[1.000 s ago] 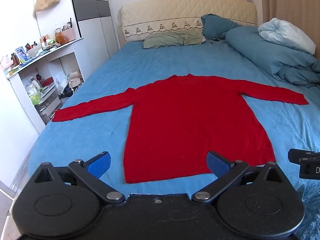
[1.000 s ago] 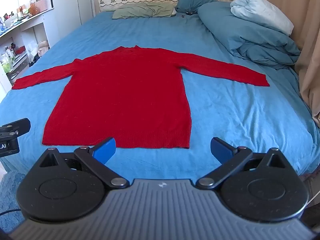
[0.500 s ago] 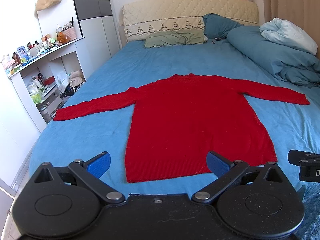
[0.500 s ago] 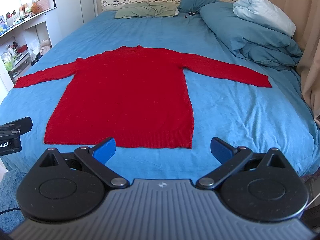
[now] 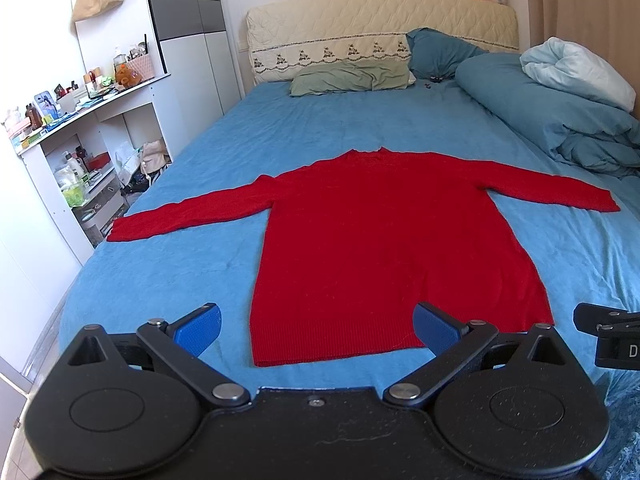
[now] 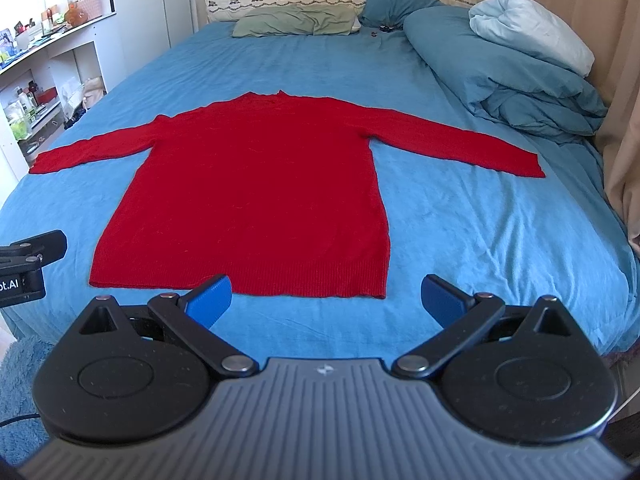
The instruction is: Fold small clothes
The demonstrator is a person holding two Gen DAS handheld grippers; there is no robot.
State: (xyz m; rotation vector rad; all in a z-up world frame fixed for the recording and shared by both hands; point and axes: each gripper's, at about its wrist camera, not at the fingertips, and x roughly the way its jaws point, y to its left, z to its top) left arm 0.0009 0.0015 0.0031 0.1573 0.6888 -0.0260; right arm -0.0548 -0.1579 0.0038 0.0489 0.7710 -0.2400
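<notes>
A red long-sleeved sweater (image 5: 384, 248) lies flat on the blue bed sheet (image 5: 168, 280), both sleeves spread out, hem toward me. It also shows in the right wrist view (image 6: 256, 184). My left gripper (image 5: 316, 328) is open and empty, hovering just before the hem's left half. My right gripper (image 6: 326, 300) is open and empty, just before the hem's right corner. Each gripper's edge shows in the other's view.
A blue duvet with a pale blanket (image 5: 560, 104) is piled at the back right. Pillows (image 5: 352, 78) lie by the headboard. White shelves with clutter (image 5: 80, 152) stand left of the bed. A curtain (image 6: 616, 80) hangs on the right.
Both grippers have drifted slightly; the sweater sits a touch lower and nearer in both views. The jaws stay open and the sweater has not moved.
</notes>
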